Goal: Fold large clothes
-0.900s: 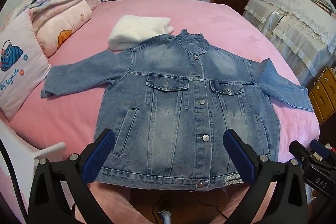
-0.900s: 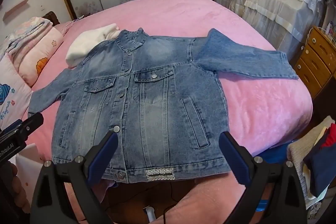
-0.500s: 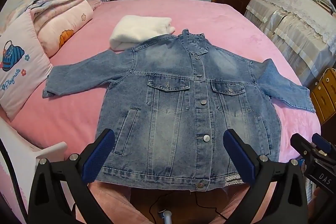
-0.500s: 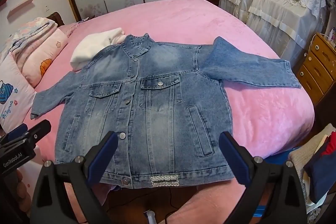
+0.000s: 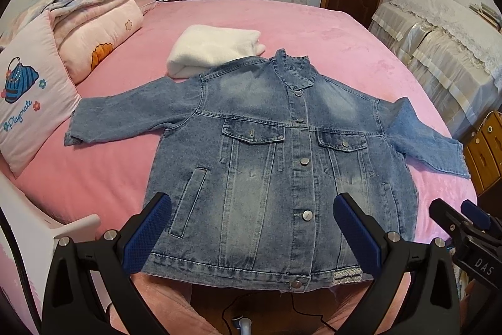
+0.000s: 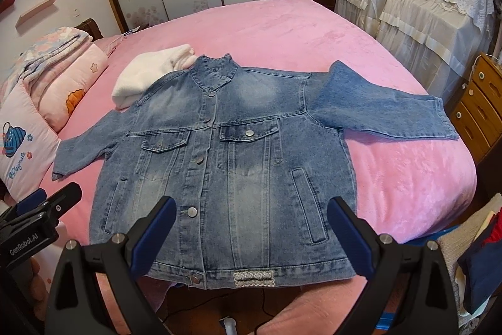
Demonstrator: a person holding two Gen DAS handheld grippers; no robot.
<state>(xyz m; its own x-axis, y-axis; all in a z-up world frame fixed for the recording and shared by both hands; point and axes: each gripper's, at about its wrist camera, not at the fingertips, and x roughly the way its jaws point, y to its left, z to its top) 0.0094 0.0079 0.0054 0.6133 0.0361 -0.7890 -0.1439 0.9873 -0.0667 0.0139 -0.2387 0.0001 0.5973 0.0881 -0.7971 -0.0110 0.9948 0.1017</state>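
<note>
The denim jacket (image 5: 269, 165) is lying flat, front up and buttoned, on the pink bed (image 5: 282, 27), sleeves spread out, its hem at the near edge. The left gripper (image 5: 252, 228) and right gripper (image 6: 251, 225) are both hovering above the hem, jaws standing wide with nothing between them. Risk, as I judge it: stiff, heavy denim may be slipping from a shallow pinch, or the plush cover may be getting caught along with it. One shoulder is overlapping a folded white fleece (image 5: 213, 47), which may be dragging during the fold.
</note>
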